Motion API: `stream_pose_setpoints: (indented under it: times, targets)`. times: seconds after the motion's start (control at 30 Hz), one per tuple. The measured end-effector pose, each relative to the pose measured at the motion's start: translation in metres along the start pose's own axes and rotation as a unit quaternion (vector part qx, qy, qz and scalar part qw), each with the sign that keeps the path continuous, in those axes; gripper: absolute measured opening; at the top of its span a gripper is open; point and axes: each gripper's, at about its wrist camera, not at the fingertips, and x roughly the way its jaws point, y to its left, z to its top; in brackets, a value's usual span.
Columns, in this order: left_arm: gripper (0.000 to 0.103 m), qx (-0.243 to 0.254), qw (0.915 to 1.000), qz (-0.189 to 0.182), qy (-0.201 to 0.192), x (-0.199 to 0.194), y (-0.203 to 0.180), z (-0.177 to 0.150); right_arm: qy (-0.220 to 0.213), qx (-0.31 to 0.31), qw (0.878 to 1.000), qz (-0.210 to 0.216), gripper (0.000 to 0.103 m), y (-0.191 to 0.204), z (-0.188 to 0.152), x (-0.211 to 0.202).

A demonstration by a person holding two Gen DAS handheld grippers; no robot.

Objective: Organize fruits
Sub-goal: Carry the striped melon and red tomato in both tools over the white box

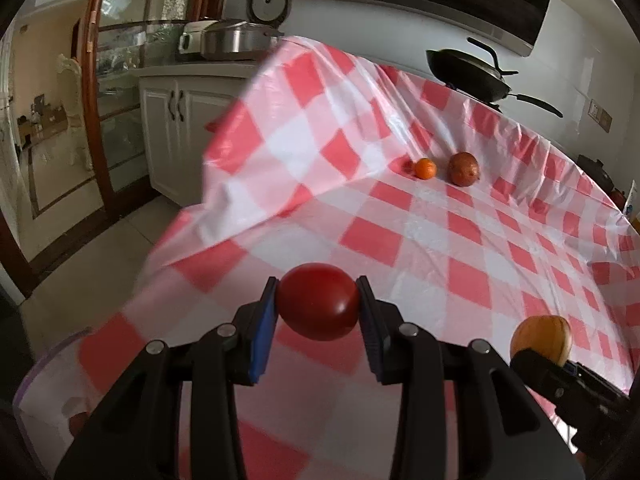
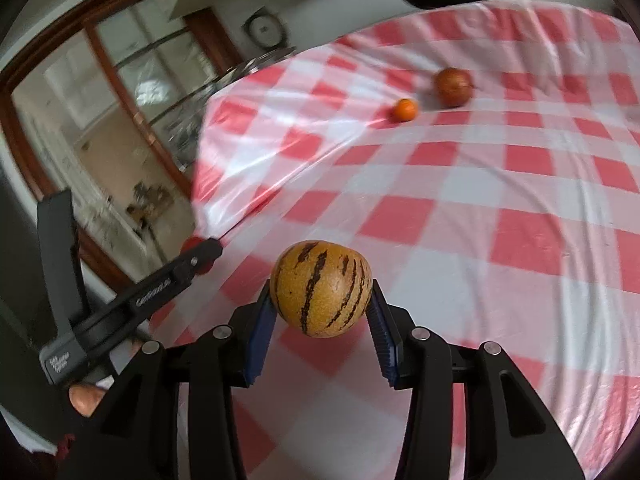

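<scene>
My left gripper (image 1: 318,306) is shut on a red tomato (image 1: 318,306), held above the red-and-white checked tablecloth (image 1: 440,240). My right gripper (image 2: 320,292) is shut on a yellow fruit with dark stripes (image 2: 320,290); that striped fruit (image 1: 540,338) also shows at the lower right of the left wrist view. The left gripper's finger (image 2: 188,266) appears at the left of the right wrist view with a sliver of tomato (image 2: 192,245) behind it. A small orange (image 1: 425,168) and a brown round fruit (image 1: 463,168) lie side by side far back on the cloth, the orange (image 2: 405,109) left of the brown fruit (image 2: 453,86).
A clear plastic container rim (image 1: 48,364) curves at the lower left. A black wok (image 1: 468,74) stands behind the cloth, a steel pot (image 1: 236,38) on the white cabinet (image 1: 180,120) to the left. The cloth rises in a hump at the back left. A thumb (image 2: 86,398) shows low left.
</scene>
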Motion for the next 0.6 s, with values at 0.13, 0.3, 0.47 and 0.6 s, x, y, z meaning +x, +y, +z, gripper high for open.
stream_pose_setpoints:
  times: [0.13,0.3,0.47,0.6]
  targets:
    - [0.039,-0.009,0.9998,0.018,0.001,-0.01,0.029,-0.009,0.016,-0.038,0.999,0.015,0.044,0.027,-0.007,0.008]
    - [0.039,-0.028,0.9985,0.048,0.003,-0.026,0.073,-0.025,0.036,-0.087,0.995,0.039,0.044,0.062,-0.019,0.017]
    - [0.039,-0.056,0.9961,0.069,-0.003,-0.048,0.114,-0.036,0.056,-0.134,0.988,0.058,0.044,0.095,-0.032,0.027]
    - [0.039,-0.066,0.9925,0.103,-0.011,-0.063,0.145,-0.044,0.084,-0.178,0.978,0.075,0.044,0.125,-0.05,0.038]
